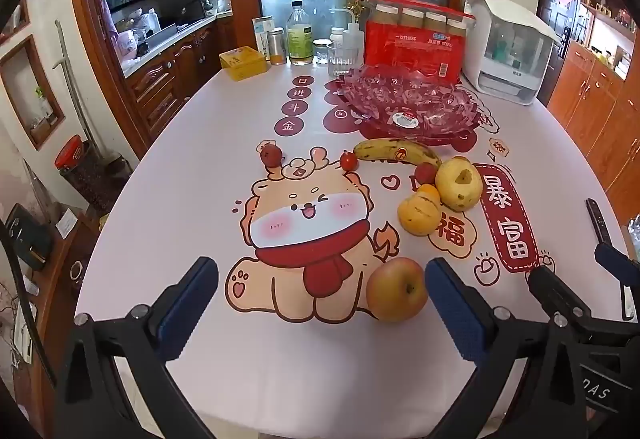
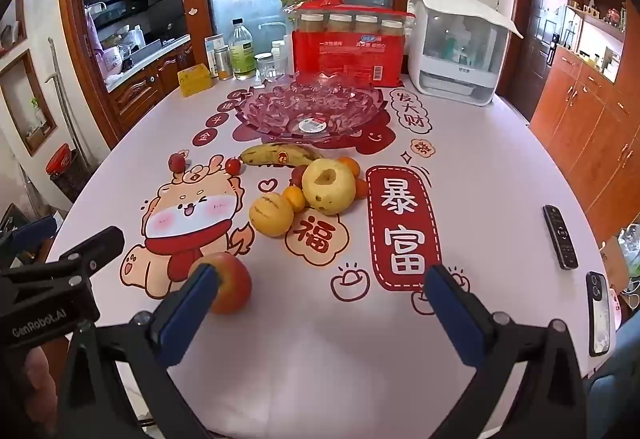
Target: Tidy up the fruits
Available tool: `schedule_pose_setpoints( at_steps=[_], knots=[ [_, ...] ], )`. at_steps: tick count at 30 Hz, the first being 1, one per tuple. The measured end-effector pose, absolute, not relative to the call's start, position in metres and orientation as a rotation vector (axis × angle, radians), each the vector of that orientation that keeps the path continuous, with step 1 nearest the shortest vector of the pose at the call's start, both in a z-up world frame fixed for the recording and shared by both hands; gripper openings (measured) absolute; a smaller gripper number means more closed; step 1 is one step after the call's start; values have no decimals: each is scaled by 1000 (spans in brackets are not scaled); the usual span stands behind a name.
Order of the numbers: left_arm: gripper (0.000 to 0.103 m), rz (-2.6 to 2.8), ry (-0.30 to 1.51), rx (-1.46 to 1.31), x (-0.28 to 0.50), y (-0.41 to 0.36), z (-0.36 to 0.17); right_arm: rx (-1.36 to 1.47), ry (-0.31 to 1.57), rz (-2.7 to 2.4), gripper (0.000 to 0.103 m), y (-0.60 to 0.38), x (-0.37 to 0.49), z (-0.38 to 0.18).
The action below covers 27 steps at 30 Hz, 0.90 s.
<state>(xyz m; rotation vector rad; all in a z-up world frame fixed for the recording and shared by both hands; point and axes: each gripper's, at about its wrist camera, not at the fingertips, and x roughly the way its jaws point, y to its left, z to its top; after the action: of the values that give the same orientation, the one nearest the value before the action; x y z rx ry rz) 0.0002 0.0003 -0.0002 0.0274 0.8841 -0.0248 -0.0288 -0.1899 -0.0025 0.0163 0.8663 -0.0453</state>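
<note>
Both grippers, left gripper (image 1: 320, 291) and right gripper (image 2: 320, 299), hover over the table (image 2: 320, 359) with jaws spread wide and nothing between the pads. An apple (image 1: 397, 287) lies nearest, just beside the left gripper's right finger. Farther back, a banana (image 1: 396, 153), a pear (image 1: 459, 183) and small oranges (image 1: 419, 213) cluster in front of the empty glass bowl (image 1: 404, 103).

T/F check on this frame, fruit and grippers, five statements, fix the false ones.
1. The glass bowl holds fruit. False: only a sticker shows in it.
2. The banana lies on the table between bowl and pear. True.
3. The left gripper grips the apple. False: open, apple on the table.
4. The right gripper is open. True.
5. A remote lies right of the fruit. True.
</note>
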Motion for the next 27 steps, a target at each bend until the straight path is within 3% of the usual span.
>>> schedule_pose_setpoints(
  at_steps=[27],
  knots=[
    [102,20,884,71,-3,-1,-5,74,888,-27,103,-201,-23,-9]
  ],
)
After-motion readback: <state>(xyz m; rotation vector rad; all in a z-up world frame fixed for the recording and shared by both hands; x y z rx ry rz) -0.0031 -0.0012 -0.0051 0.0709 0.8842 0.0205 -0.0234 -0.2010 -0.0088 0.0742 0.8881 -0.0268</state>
